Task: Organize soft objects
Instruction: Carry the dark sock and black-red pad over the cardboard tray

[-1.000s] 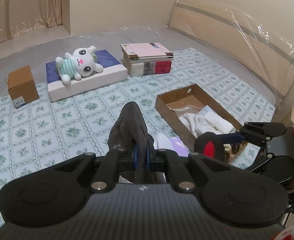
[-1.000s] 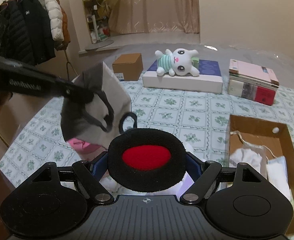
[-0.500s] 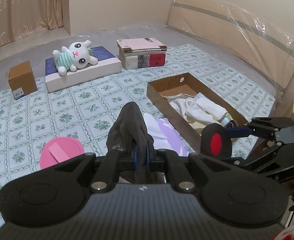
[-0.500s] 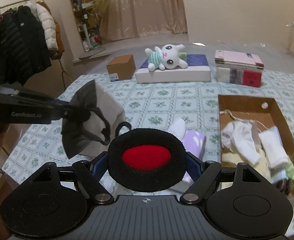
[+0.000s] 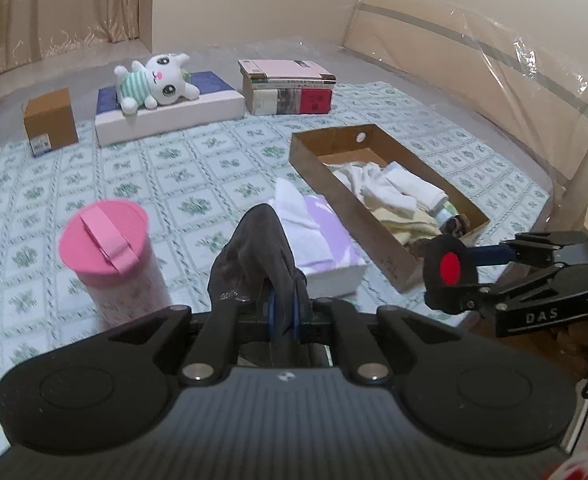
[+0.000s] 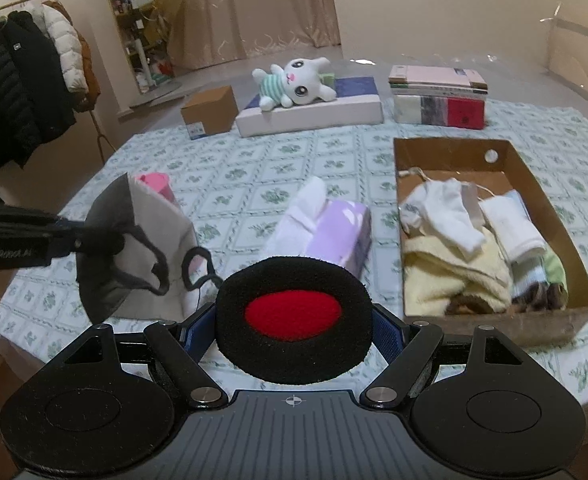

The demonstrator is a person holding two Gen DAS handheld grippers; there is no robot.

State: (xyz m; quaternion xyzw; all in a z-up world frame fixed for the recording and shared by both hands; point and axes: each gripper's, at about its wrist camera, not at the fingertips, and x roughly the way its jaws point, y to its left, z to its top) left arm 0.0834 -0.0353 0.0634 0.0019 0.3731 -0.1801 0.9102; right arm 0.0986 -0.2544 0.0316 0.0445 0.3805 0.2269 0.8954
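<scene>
My left gripper is shut on a dark grey face mask, held up above the bed near its front edge; the right wrist view shows the mask hanging from the left gripper, grey outside, pale inside, ear loops dangling. My right gripper is shut on a black round foam pad with a red centre; it also shows in the left wrist view, just off the near end of the cardboard box. The box holds white and yellow cloths and socks.
A purple tissue pack lies left of the box. A pink-lidded cup stands at left. At the back are a plush bunny on a white box, stacked books and a small carton. Coats hang at left.
Both grippers have drawn back and up from the bed with their loads; more of the box, tissue pack and pink cup now shows. Both grips are unchanged.
</scene>
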